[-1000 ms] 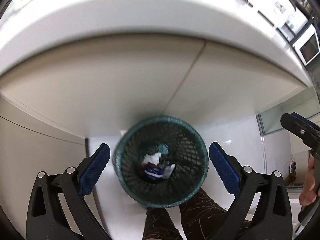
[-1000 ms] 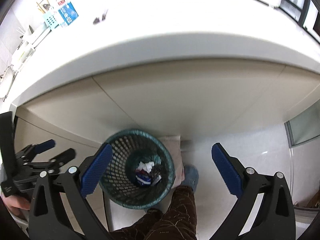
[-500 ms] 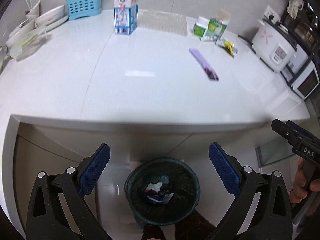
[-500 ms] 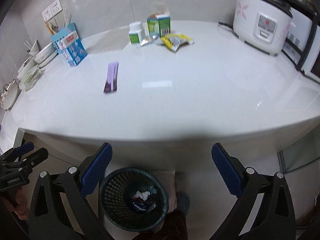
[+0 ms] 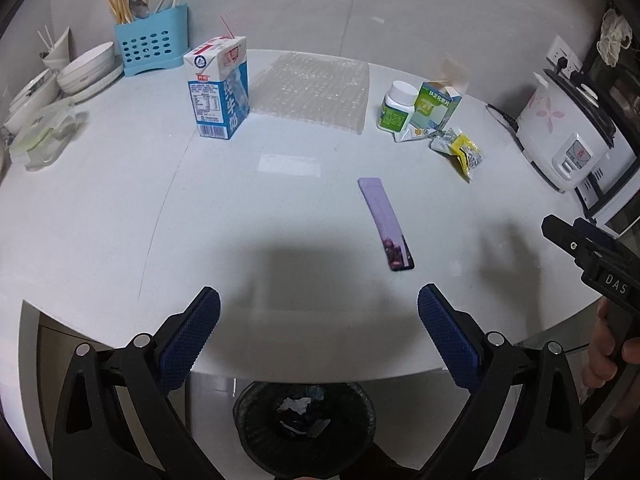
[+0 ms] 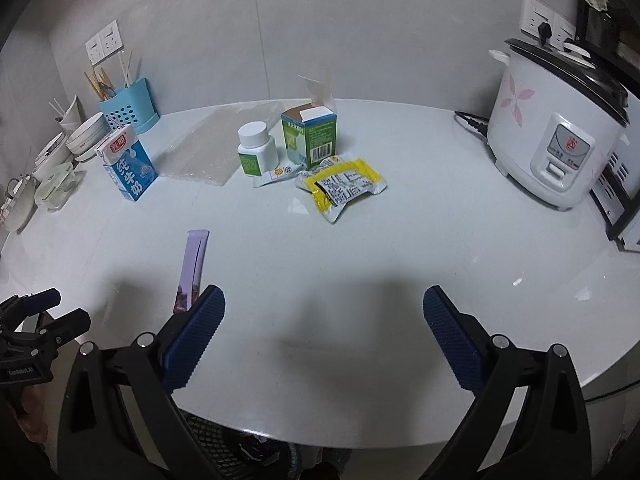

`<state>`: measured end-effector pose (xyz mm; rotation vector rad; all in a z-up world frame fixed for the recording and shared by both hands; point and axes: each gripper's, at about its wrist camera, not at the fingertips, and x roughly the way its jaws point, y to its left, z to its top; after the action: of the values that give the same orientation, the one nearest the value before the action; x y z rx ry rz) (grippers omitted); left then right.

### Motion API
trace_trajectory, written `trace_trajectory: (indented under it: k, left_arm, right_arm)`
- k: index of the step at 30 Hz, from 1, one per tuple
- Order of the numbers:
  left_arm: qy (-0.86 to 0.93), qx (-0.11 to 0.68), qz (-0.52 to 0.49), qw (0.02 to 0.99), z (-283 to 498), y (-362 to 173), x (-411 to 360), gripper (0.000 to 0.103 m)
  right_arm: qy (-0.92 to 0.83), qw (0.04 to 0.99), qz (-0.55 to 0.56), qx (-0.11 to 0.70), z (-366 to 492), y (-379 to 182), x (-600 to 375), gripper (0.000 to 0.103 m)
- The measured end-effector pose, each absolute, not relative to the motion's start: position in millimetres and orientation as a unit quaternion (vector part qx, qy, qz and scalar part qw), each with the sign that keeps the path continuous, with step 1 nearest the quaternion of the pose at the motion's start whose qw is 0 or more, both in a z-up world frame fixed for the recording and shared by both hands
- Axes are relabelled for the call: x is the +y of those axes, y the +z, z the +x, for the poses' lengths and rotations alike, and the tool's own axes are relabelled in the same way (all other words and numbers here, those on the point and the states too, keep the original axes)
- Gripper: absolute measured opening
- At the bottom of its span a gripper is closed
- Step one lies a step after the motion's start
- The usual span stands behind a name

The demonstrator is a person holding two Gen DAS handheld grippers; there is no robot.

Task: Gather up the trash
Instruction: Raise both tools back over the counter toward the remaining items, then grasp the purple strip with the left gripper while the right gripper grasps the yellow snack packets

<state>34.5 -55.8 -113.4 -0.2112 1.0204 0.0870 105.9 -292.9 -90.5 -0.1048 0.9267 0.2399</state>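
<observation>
A purple sachet (image 5: 385,222) lies on the white counter (image 5: 120,220), ahead and right of my open, empty left gripper (image 5: 319,330). It also shows in the right wrist view (image 6: 192,270), beside the left finger of my open, empty right gripper (image 6: 323,330). A yellow wrapper (image 6: 340,186), a small sachet (image 6: 278,174), an open green box (image 6: 310,136), a white pill bottle (image 6: 256,148), a milk carton (image 5: 220,88) and a bubble wrap sheet (image 5: 312,90) sit farther back. A mesh trash bin (image 5: 304,426) holding litter stands on the floor below the counter edge.
A rice cooker (image 6: 560,128) stands at the right with a microwave (image 6: 624,208) beside it. A blue utensil holder (image 5: 152,42), stacked bowls (image 5: 86,70) and a clear container (image 5: 44,132) sit at the back left. The counter's curved front edge is close below both grippers.
Both grippers have risen from over the trash bin up to counter level and tilted forward. The counter top and its items have come into full view. Both stayed open and empty.
</observation>
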Motion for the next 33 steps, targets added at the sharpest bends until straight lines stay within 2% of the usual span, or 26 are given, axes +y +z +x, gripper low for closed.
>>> trace_trajectory:
  k: [11, 27, 33]
  left_arm:
    - [0.049, 0.5, -0.102, 0.859, 93, -114, -88, 0.097]
    - [0.095, 0.552, -0.125, 0.819, 148, -152, -109, 0.096]
    - [0.115, 0.562, -0.127, 0.809, 160, -164, -109, 0.093]
  right_arm:
    - [0.153, 0.876, -0.071, 0.452, 177, -91, -300, 0.096]
    - [0.205, 0.844, -0.152, 0.472, 261, -127, -281, 0.095]
    - [0.216, 0.828, -0.163, 0.491, 285, -145, -270, 0.09]
